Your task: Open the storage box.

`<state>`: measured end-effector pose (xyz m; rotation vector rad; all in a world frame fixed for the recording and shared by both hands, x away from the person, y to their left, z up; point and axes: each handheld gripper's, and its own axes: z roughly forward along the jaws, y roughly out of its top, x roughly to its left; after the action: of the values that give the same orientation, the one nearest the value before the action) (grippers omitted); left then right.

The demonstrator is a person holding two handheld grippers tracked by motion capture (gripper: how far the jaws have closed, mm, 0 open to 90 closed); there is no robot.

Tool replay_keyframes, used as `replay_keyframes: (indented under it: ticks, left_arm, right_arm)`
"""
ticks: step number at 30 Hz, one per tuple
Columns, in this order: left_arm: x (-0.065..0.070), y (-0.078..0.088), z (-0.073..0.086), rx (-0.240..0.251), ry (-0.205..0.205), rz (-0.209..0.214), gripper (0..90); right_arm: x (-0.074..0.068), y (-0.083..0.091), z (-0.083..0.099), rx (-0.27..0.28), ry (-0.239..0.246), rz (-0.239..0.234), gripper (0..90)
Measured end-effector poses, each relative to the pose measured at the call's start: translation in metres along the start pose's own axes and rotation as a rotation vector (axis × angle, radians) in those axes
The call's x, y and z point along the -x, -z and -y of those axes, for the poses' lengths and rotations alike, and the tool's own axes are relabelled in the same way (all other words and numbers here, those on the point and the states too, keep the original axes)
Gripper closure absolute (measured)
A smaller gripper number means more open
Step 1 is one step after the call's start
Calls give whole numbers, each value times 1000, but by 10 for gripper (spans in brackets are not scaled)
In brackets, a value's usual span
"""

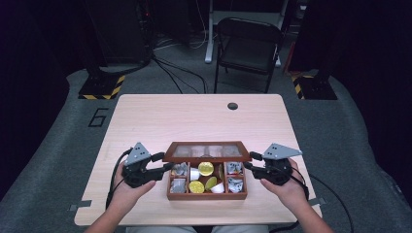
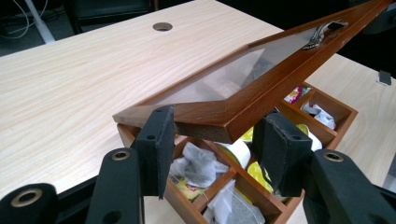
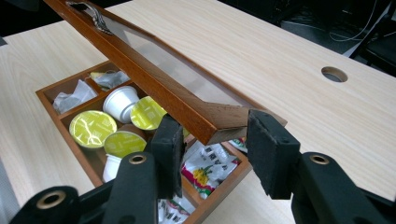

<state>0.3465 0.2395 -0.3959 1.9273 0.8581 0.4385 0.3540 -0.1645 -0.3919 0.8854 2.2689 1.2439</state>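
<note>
A wooden compartment box point(image 1: 207, 196) stands near the front edge of the light wood table point(image 1: 160, 116), between the two grippers. Its left compartments hold tea bags in clear and printed sachets point(image 2: 198, 163); the middle ones hold coffee capsules with yellow-green foil tops point(image 3: 92, 128) and white capsules lying on their sides point(image 3: 120, 103); the right ones hold more packets point(image 1: 235, 168).

The box's glass-paned lid point(image 1: 207, 151) is tilted up, its front edge raised above the compartments, a metal handle point(image 2: 320, 33) on its frame.

The left gripper point(image 1: 163, 168) has its jaws set narrow around the lid's left corner, one pad on each side of the wooden frame. The right gripper point(image 1: 251, 161) grips the lid's right corner the same way, pads against the frame.
</note>
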Motion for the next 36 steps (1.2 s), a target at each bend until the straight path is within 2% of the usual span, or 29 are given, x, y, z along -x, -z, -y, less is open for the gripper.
replay_keyframes:
  ticks: [7,8,9,14,19,24,27,32,36]
  left_arm:
    - [-6,-3,-10,5,0,-2,509]
    - [-8,-4,-12,8,-4,-17,535]
    - [-8,-4,-12,8,-4,-17,540]
    - [-20,-10,-20,39,45,-8,552]
    - [-26,-14,-26,47,45,-14,560]
    - [-31,-20,-29,54,28,-26,560]
    - [-33,-24,-30,60,33,-35,560]
    - [-38,-28,-31,59,39,-33,561]
    - [-41,-32,-32,59,46,-36,562]
  right_arm:
    - [7,-2,-9,5,8,-2,558]
    - [10,-4,-12,5,-19,-4,561]
    - [11,-4,-13,4,-16,-5,563]
    - [20,-10,-20,0,-11,-4,563]
    - [26,-18,-25,14,-38,12,563]
    - [32,-27,-25,21,-44,26,571]
    - [36,-31,-25,21,-38,34,579]
    - [39,-37,-29,41,-57,45,593]
    - [42,-40,-31,33,-57,45,600]
